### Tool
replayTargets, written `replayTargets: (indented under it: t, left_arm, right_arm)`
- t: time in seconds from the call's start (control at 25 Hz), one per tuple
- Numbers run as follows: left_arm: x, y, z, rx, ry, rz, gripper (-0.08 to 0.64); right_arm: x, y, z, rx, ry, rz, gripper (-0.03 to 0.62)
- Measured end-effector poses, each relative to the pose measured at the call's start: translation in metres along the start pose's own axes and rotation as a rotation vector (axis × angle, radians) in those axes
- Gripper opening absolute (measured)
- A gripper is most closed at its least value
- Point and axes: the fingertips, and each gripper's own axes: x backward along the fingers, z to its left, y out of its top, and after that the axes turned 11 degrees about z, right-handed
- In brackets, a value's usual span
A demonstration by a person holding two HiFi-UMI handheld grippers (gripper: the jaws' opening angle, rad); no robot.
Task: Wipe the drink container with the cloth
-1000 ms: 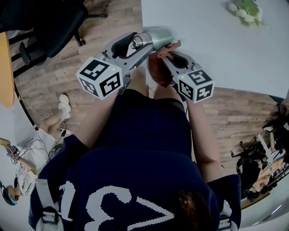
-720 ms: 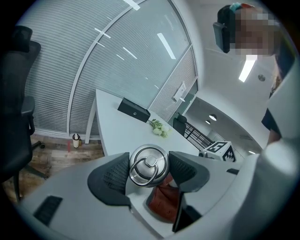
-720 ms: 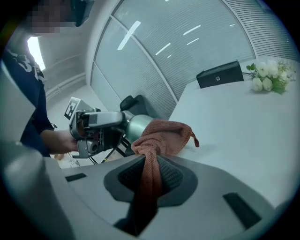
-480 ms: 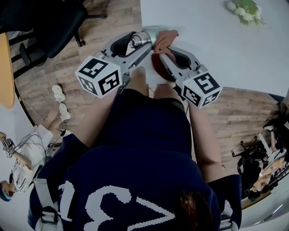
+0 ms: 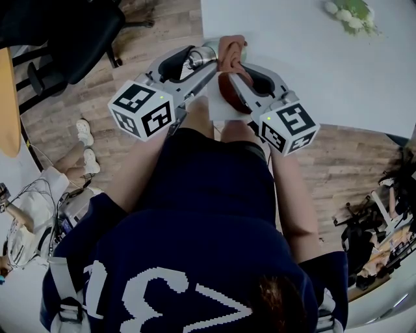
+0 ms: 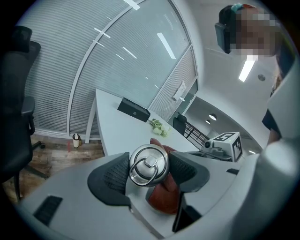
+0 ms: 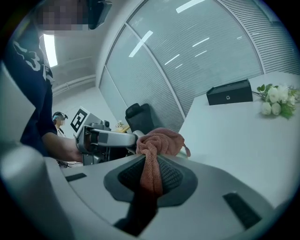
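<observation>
Risen, the right hand-held gripper [image 7: 150, 164] pinches the cloth [image 7: 160, 140] against the left hand-held gripper [image 6: 149, 169]'s clamped flask [image 6: 147, 164].

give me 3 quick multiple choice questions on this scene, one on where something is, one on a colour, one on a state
1. Where are the flowers?
A on a shelf
B on the table
C on a stool
2. What colour is the cloth?
A blue
B white
C rust red
3. How is the right claw?
A shut on the cloth
B open, empty
C shut on a spoon

Answers: 1 B, the head view shows them lying on the white table; 2 C, both gripper views show it rust red; 3 A, the right gripper view shows its jaws pinching the cloth.
</observation>
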Motion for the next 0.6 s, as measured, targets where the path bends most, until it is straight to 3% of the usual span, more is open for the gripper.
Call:
replayTargets:
  t: [0.36,0.48,0.6]
  left_arm:
    - [-0.001,0.001,-0.002,-0.022,0.004,0.003,0.264]
    - [-0.001,0.000,-0.004,-0.038,0.007,0.009,0.264]
    - [-0.001,-0.001,-0.004,-0.052,0.007,0.017,0.264]
  right_arm:
    - [-0.001,-0.030,-0.059,-0.128,-0.124,0.067,0.069]
    - [-0.001,-0.030,-0.059,-0.141,-0.118,0.062,0.069]
    - [0.000,-0.014,-0.046,-0.132,-0.051,0.018,0.069]
